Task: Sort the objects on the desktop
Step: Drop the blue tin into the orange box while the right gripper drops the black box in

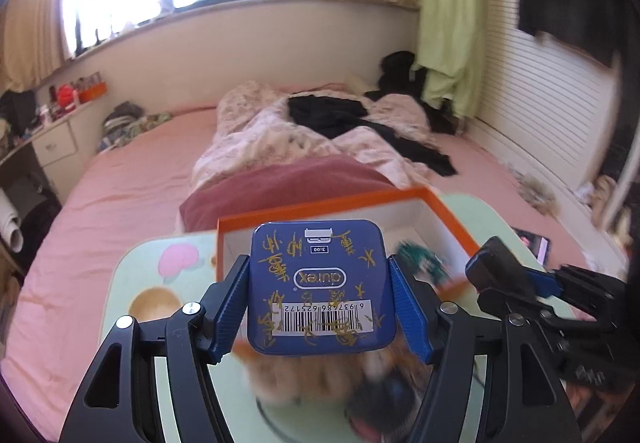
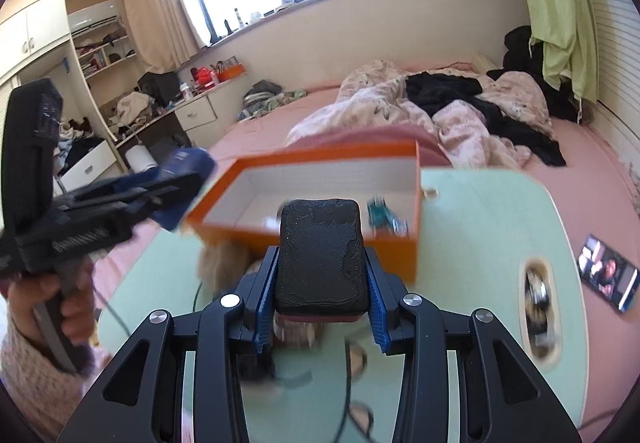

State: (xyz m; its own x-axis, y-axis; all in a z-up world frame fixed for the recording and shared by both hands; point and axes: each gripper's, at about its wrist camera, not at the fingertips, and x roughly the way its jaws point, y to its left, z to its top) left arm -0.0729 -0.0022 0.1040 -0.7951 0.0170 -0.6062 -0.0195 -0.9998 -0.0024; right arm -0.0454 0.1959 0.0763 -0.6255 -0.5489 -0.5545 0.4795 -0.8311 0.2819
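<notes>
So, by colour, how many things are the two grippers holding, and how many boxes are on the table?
Blue tin, in left gripper: 1
Black block, in right gripper: 1
Orange box: 1
Total: 3

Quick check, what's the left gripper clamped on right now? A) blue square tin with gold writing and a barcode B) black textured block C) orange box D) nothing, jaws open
A: in the left wrist view the left gripper has both blue pads pressed against the sides of the blue tin; the black block sits in the right gripper.
</notes>
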